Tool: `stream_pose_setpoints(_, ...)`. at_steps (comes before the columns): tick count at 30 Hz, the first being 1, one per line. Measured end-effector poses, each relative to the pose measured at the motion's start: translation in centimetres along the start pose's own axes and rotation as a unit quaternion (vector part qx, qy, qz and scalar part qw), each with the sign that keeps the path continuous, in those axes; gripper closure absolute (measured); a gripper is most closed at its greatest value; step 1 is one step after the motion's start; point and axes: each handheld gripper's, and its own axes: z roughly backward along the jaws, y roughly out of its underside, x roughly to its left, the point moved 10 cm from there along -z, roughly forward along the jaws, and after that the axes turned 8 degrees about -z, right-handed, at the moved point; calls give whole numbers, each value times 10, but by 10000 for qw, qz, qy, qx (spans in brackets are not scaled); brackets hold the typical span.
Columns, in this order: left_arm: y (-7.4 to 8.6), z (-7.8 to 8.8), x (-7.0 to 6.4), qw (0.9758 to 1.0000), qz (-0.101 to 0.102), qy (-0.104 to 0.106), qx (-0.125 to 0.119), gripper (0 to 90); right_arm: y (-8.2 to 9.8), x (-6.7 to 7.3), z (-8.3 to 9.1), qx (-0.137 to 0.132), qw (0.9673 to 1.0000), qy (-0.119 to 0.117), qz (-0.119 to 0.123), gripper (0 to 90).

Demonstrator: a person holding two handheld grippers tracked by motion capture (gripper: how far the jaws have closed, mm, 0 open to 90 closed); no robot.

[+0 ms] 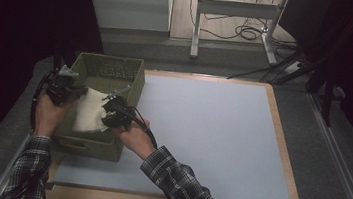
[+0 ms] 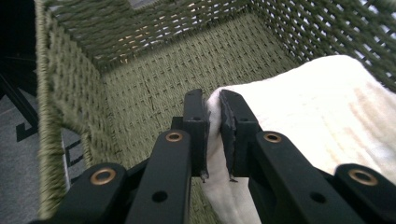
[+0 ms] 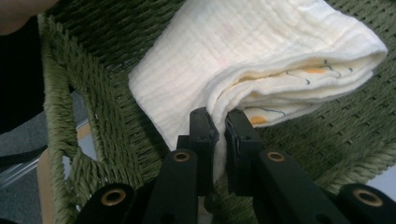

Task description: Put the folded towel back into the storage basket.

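My left hand-held gripper is pinched nearly closed on one edge of the folded cream cloth; in the left gripper view its jaws clamp a fold of that cloth just above the woven floor. My right hand-held gripper is likewise nearly closed, gripping the cloth's opposite corner. I see both wrists angled down and inward over the green woven basket, the left hand at its left wall, the right forearm in a plaid sleeve crossing its near-right corner. The cloth hangs inside the basket, which sits at the left end of the grey-blue worktop
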Motion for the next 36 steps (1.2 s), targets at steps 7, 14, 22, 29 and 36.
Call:
stream_pose_setpoints(7, 2, -12, -3, 9999, -63, 23, 109, 804, 3, -3, -6, 176, 9998, 73, -40, 810)
stream_pose_setpoints(14, 6, -23, -3, 9996, -86, 2, 270, 799, 4, -4, -10, 277, 9996, 80, -71, 788)
stream_pose_setpoints(22, 7, -32, -4, 9995, -30, -45, 326, 667, 3, -2, -9, 297, 9995, -3, -96, 691)
stream_pose_setpoints(29, 2, -30, -4, 9998, 73, -74, 189, 528, -4, -4, 0, 98, 9999, 64, 90, 608)
stream_pose_setpoints(36, -3, -30, -7, 9996, 275, 58, 69, 397, -4, -9, 11, -29, 9995, 97, 303, 506)
